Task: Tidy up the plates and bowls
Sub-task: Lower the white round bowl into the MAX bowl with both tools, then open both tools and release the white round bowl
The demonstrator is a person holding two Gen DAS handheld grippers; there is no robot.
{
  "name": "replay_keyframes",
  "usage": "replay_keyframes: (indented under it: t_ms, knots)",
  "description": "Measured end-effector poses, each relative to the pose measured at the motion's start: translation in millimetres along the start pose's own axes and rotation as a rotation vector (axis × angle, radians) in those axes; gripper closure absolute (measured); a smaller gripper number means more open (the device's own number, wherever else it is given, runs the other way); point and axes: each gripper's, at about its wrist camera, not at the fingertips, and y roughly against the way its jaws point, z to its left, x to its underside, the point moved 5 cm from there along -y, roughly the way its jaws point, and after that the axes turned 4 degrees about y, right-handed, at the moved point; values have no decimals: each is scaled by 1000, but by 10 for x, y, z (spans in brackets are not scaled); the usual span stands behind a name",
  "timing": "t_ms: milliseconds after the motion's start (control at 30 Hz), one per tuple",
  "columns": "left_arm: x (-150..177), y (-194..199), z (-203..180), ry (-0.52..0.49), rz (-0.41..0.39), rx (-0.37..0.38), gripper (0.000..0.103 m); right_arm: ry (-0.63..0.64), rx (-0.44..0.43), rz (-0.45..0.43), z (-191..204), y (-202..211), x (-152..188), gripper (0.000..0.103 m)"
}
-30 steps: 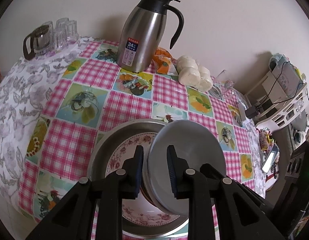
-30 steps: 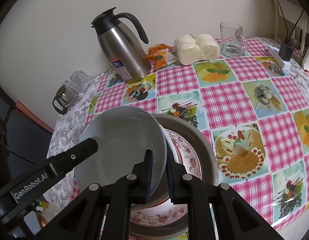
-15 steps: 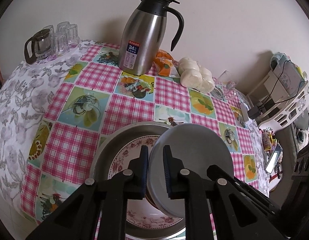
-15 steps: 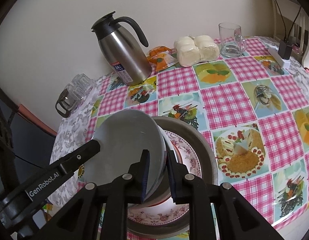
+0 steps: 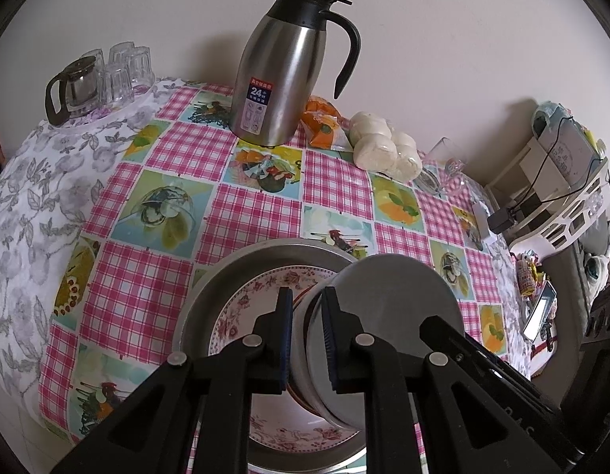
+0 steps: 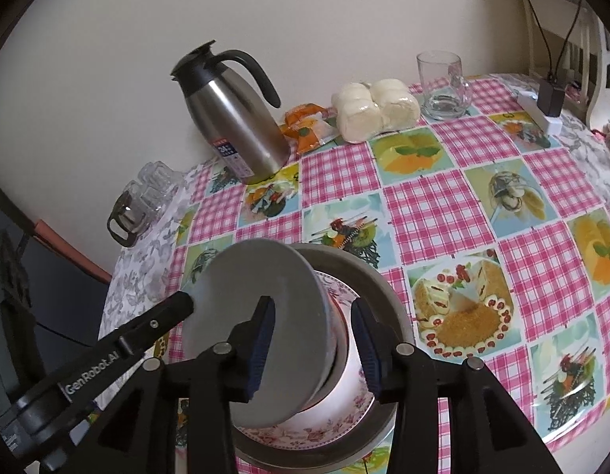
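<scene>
A: How's the left claw [image 5: 307, 335]?
B: Angled downward, pinched tight on the grey bowl's [image 5: 388, 316] rim.
A: And the right claw [image 6: 313, 349]?
B: Its jaws have just been opening, straddling the same bowl, pads off it.

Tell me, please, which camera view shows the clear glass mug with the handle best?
The right wrist view: the glass mug stands whole and upright behind the wrapped buns. In the left wrist view the mug is distorted near the table's far edge, hard to make out.

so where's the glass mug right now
In the right wrist view the glass mug stands upright at the table's far edge by the wall, right of the wrapped buns and left of the charger.
</scene>
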Motion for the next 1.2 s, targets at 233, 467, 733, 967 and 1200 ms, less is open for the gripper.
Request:
replay_keyframes:
  t_ms: [233, 467, 733, 967, 1200]
  knots:
    - [-8, 8, 12, 10, 2, 1, 88, -12, -16, 15, -34, -103, 34, 66]
    - [-13, -28, 56, 32, 11, 1, 88, -3, -31, -13, -32, -77, 11, 90]
    - [-2, -33, 20, 20, 12, -2, 88, -28, -57, 2, -74, -83, 30, 90]
    - [-9, 56, 10, 12, -9, -4, 70, -7, -31, 6, -39, -63, 43, 87]
    - [39, 243, 25, 17, -56, -15, 36, 42, 17, -22, -43, 72, 79, 60]
